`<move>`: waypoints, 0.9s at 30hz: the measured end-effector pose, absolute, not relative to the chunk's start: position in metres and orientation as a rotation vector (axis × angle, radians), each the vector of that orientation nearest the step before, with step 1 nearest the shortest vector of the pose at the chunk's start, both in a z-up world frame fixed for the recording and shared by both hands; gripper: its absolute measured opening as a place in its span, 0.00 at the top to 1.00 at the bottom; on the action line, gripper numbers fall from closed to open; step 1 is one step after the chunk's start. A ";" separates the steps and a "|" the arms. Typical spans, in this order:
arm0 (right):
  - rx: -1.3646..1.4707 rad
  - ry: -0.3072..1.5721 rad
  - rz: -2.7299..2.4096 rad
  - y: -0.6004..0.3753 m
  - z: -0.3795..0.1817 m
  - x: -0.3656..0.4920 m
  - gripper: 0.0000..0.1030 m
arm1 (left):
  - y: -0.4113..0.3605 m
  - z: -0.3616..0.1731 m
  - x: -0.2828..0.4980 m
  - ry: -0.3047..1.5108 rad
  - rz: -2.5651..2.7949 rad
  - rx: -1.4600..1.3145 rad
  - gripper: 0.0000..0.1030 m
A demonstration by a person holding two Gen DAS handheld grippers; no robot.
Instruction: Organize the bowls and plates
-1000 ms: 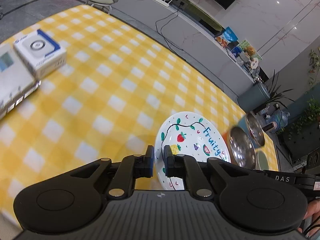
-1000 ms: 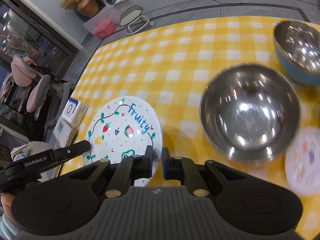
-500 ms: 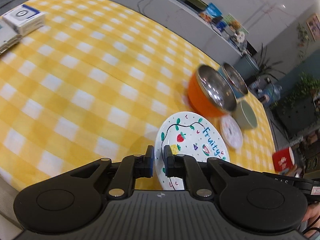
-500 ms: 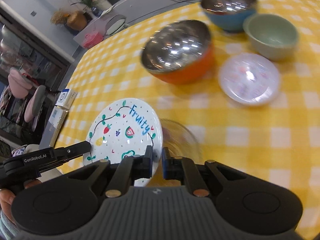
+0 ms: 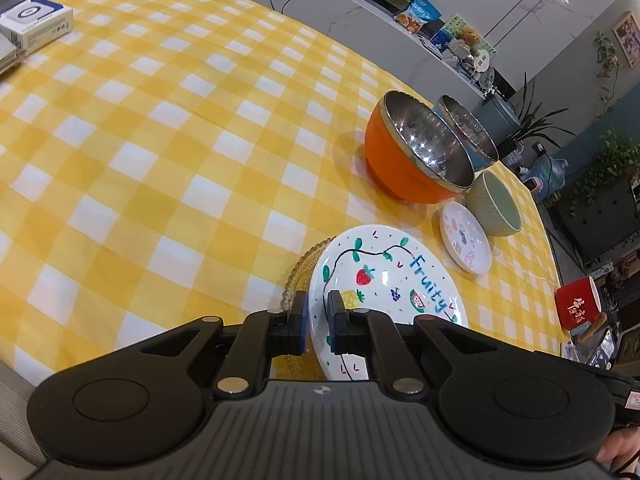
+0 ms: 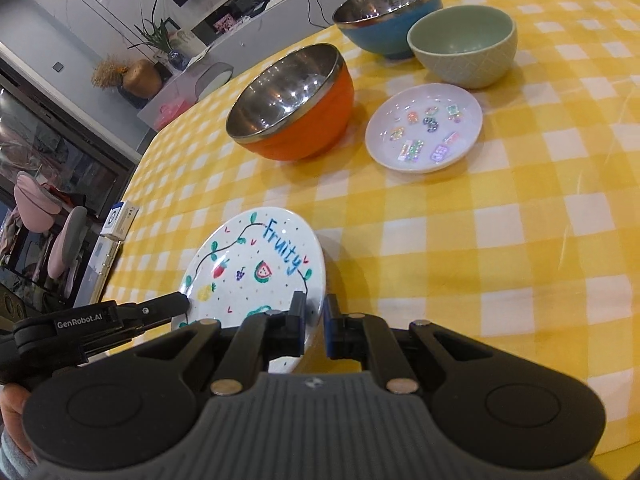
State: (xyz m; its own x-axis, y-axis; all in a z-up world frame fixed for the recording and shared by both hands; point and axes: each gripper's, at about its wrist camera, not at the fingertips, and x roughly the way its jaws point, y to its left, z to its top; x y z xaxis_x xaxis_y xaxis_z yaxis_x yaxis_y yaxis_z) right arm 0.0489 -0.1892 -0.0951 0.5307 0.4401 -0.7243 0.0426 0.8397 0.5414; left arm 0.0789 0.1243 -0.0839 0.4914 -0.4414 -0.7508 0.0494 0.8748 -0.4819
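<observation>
A white plate painted with fruit and the word "Fruity" is held by both grippers. My left gripper is shut on its near rim. My right gripper is shut on the opposite rim of the same plate. The left gripper's fingertips also show at that plate's left edge in the right wrist view. Beneath the plate, a clear glass plate with a beaded rim peeks out; whether the two touch I cannot tell. Beyond stand an orange steel-lined bowl, a blue bowl, a green bowl and a small white dish.
The yellow checked tablecloth covers the table. A red mug stands at the right edge, and white boxes lie at the far left. In the right wrist view the orange bowl and the small dish lie just past the plate.
Both grippers have carried the Fruity plate across the table and lower, still shut on it. The bowls and small dish came into view, and the glass plate now shows under the held plate.
</observation>
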 end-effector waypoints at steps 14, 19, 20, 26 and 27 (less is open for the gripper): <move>0.512 0.963 0.210 -0.187 -0.105 0.046 0.93 | 0.122 -0.095 0.075 1.000 -0.284 -0.472 0.90; 0.448 0.938 0.199 -0.181 -0.103 0.044 0.93 | 0.118 -0.095 0.071 0.982 -0.291 -0.433 0.90; 0.436 0.933 0.197 -0.179 -0.102 0.043 0.92 | 0.117 -0.095 0.071 0.977 -0.293 -0.421 0.90; 0.378 0.911 0.190 -0.175 -0.100 0.040 0.91 | 0.114 -0.094 0.069 0.956 -0.304 -0.386 0.89; 0.374 0.908 0.190 -0.174 -0.100 0.040 0.91 | 0.114 -0.094 0.069 0.953 -0.306 -0.381 0.89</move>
State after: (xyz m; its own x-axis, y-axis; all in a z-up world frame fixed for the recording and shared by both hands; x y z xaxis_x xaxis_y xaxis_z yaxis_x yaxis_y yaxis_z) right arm 0.0399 -0.1743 -0.1003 0.6040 0.3161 -0.7316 -0.0039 0.9192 0.3938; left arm 0.0686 0.1137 -0.0945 0.5456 -0.4153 -0.7279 0.0856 0.8916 -0.4446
